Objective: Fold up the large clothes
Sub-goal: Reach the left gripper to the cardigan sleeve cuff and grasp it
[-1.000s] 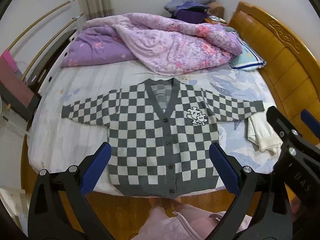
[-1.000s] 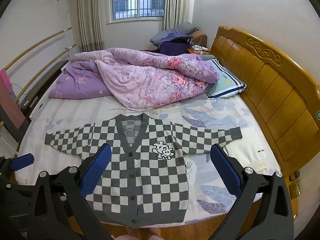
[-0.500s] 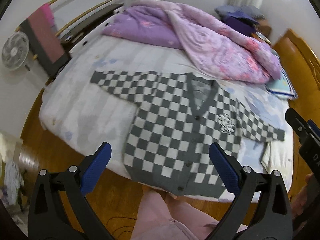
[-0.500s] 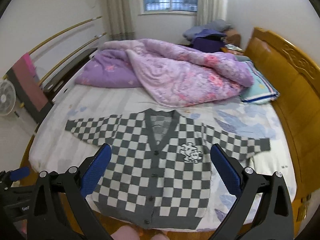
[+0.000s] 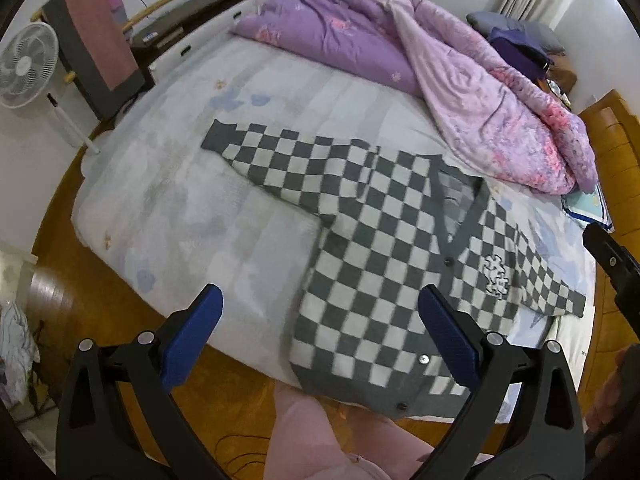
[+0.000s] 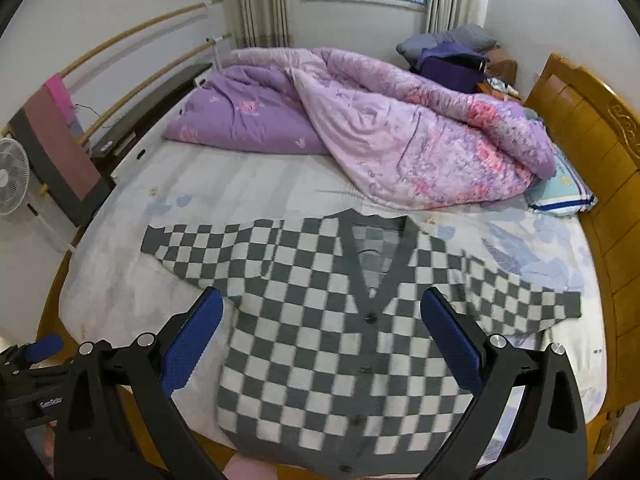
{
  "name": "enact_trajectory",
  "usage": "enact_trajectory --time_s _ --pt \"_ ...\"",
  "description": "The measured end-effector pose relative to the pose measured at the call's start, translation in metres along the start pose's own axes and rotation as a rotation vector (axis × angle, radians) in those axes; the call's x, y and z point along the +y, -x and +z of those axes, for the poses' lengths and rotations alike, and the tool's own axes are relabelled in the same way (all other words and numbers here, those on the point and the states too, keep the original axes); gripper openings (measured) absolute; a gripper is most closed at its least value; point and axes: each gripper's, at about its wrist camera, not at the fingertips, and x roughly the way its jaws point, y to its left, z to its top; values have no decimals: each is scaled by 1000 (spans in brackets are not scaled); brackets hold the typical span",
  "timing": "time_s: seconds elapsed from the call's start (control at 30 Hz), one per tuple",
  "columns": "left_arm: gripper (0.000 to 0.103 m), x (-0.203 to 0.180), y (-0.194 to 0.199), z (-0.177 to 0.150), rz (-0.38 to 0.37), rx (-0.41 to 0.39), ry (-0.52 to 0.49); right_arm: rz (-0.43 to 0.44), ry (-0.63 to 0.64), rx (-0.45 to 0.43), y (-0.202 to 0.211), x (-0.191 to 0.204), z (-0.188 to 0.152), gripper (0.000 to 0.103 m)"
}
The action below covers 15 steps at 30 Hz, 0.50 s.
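A grey and white checkered cardigan [image 5: 384, 264] lies flat and buttoned on the bed, sleeves spread out to both sides; it also shows in the right wrist view [image 6: 344, 320]. My left gripper [image 5: 320, 336] is open and empty, held above the near bed edge, over the cardigan's hem and left side. My right gripper [image 6: 320, 340] is open and empty, held above the cardigan's lower body. The right gripper's black frame [image 5: 612, 264] shows at the right edge of the left wrist view. The left gripper [image 6: 36, 364] shows at the lower left of the right wrist view.
A rumpled pink and purple quilt [image 6: 380, 128] covers the far half of the bed [image 6: 120, 280]. A wooden headboard [image 6: 592, 140] stands on the right with a pillow [image 6: 560, 188] by it. A fan [image 5: 24, 64] and a rack stand left of the bed.
Both grippers have swung to the left; the left wrist view now looks at the cardigan's left sleeve and the left bed side. The cardigan has not moved. Both stay open.
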Motion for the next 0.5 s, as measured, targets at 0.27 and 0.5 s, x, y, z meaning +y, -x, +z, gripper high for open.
enact_trajectory --time_s 0.27,0.5 --pt "98 84 -84 99 -15 66 -32 -33 -51 66 -91 71 46 95" --pt "98 135 -174 163 -16 131 -15 -44 -31 92 -168 112 68 95"
